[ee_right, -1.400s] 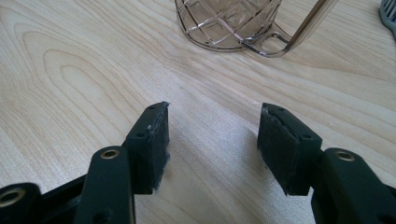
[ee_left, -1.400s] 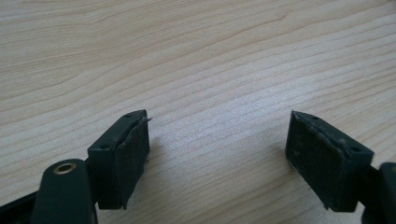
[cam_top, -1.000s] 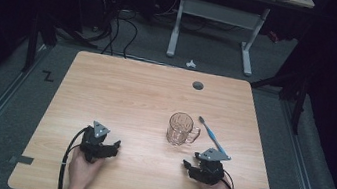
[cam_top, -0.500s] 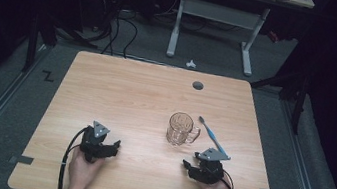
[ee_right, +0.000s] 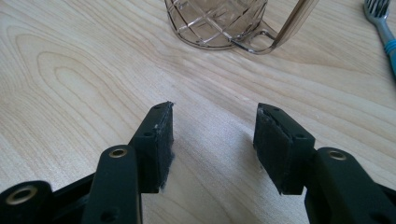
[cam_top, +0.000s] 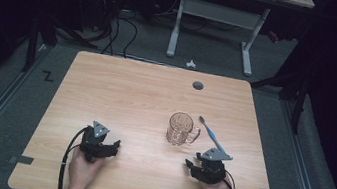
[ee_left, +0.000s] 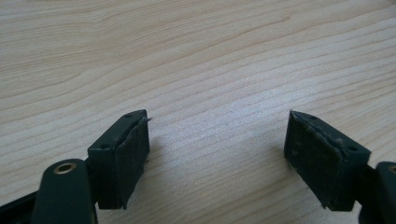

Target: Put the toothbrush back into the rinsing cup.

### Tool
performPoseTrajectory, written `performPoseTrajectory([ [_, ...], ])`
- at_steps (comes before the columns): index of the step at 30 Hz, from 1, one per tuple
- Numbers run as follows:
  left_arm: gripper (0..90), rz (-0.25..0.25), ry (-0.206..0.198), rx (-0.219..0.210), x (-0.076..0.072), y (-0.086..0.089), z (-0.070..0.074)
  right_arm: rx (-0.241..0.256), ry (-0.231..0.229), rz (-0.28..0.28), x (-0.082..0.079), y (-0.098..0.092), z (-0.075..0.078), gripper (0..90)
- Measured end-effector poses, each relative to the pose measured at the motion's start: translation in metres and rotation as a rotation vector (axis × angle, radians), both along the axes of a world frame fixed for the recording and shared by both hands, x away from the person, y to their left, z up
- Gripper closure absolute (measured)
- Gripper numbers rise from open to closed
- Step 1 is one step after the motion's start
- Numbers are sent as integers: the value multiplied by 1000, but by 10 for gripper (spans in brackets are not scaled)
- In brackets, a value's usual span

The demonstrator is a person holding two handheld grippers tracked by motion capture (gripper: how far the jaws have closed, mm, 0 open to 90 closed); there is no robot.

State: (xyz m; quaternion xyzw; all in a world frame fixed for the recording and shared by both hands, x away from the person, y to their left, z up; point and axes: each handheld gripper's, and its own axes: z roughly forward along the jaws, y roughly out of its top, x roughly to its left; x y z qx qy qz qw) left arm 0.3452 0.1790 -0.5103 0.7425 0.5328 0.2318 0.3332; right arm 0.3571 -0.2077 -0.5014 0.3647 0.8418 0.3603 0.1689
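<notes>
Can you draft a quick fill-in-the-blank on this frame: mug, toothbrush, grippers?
1. The glass mug stands upright on the ____.
2. The toothbrush lies on the mug's ____ side in the high view.
3. The right gripper has its jaws ____.
4. The gripper nearer the mug is the ____ one.

Missing words: table; right; open; right

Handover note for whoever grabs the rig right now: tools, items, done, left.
Left tool: open, holding nothing, resting low on the table at its near left.
Right tool: open, holding nothing, at the near right, pointed toward the glass mug.
Glass mug: upright right of the table's centre, handle toward the right, looks empty.
Toothbrush: lying flat on the table just right of the mug, head at the far end.
Done: nothing gripped yet.
Left: probably pick up the toothbrush with the right tool and stand it in the mug.
</notes>
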Motion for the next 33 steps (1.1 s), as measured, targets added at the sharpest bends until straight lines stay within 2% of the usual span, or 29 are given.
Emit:
performPoseTrajectory([
  [6, 229, -1, 1, 1, 0, 0, 0, 15, -2, -14, -2, -7, 3, 491],
  [19, 229, 1, 0, 0, 0, 0, 0, 82, 11, -64, -7, -28, 2, 532],
  [33, 230, 2, 0, 0, 0, 0, 0, 94, 3, -93, -13, -46, 6, 544],
])
